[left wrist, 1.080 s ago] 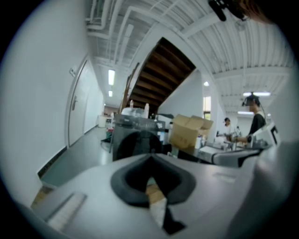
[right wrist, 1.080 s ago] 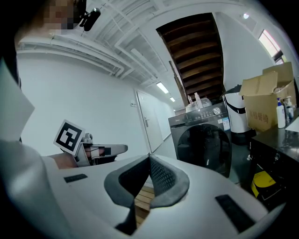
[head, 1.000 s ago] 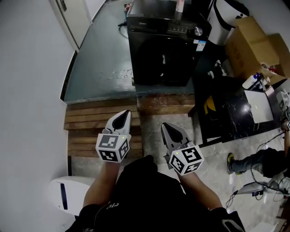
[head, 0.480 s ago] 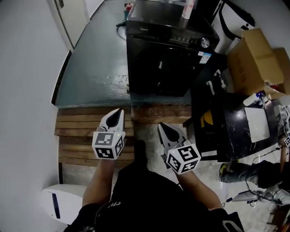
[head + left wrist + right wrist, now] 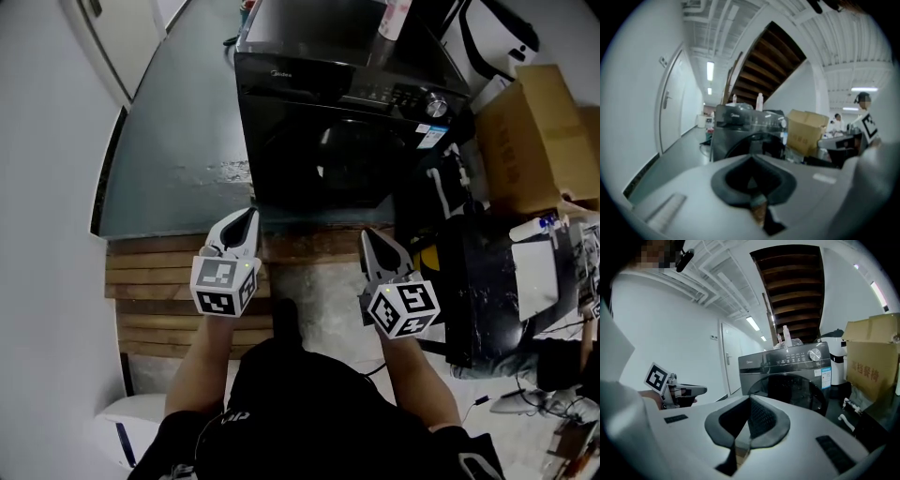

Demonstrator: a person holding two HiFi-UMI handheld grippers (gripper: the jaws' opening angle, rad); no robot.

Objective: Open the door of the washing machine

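My left gripper (image 5: 244, 221) and right gripper (image 5: 375, 242) point forward side by side, both clenched on nothing. The washer (image 5: 309, 84), its door (image 5: 342, 167) shut, stands ahead at the near edge of the grey floor (image 5: 178, 159), a box (image 5: 530, 141) beside it.

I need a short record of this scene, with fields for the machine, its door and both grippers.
machine: black front-loading washing machine
door: round dark glass door, closed
left gripper: shut, empty, short of the machine
right gripper: shut, empty, short of the machine
beside machine: brown cardboard box, at its right
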